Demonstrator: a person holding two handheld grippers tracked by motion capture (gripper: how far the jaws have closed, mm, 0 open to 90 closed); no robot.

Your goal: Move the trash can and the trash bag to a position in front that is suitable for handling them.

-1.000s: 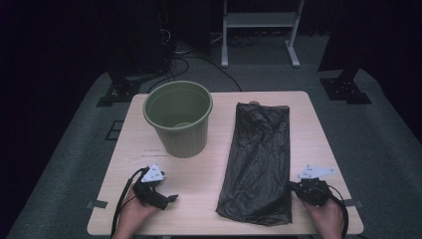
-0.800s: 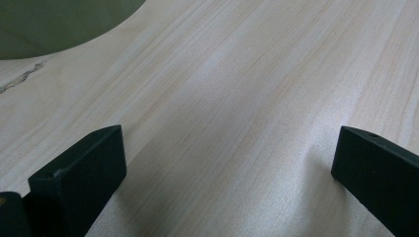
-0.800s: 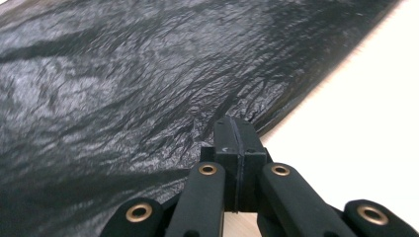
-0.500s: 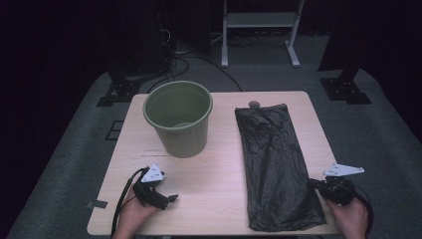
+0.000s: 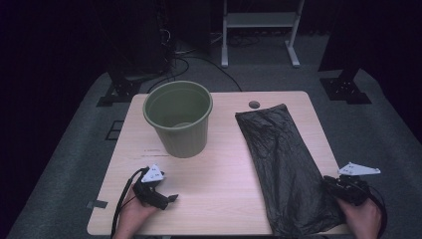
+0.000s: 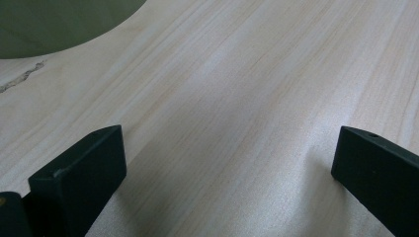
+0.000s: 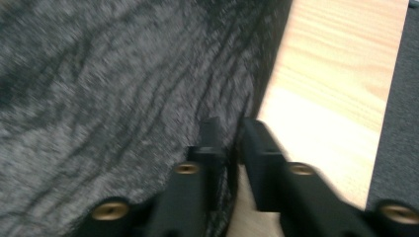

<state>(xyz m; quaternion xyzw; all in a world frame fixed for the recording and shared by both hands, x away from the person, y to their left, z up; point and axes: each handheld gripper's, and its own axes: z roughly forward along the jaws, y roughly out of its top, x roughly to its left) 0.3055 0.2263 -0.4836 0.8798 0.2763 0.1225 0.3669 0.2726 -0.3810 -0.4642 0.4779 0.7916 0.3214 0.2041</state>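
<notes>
R claw (image 5: 332, 183): near-right table corner, at the right edge of the bag, jaws pointing left onto it. Jaws just been opening; narrow gap now. Bag edge sits in/at the gap in the right gripper view, pads not clearly pressing, view blurred.
Bag (image 5: 286, 167): black plastic, flat and crinkled on table (image 5: 226, 164). Runs from just at R claw tips away to the far side, slightly skewed; near end overhangs the table's near edge. Bulk lies left of R claw, bare wood strip to its right.
Bag, close (image 7: 113, 98): covers everything left of the jaws; edge runs up from the jaw gap; wood right of it.
L claw (image 5: 171, 197): near-left of table, resting on wood, tips pointing right. Jaws wide apart, nothing between, bare wood there in the left gripper view (image 6: 227, 163).
Bin (image 5: 178, 117): green, upright, open top, well beyond L claw, on far side. Its base curve shows top-left ahead of L jaws (image 6: 59, 22), well apart.
Bag vs L claw: well apart, off to its right.
Bin vs bag: side by side, not touching.
</notes>
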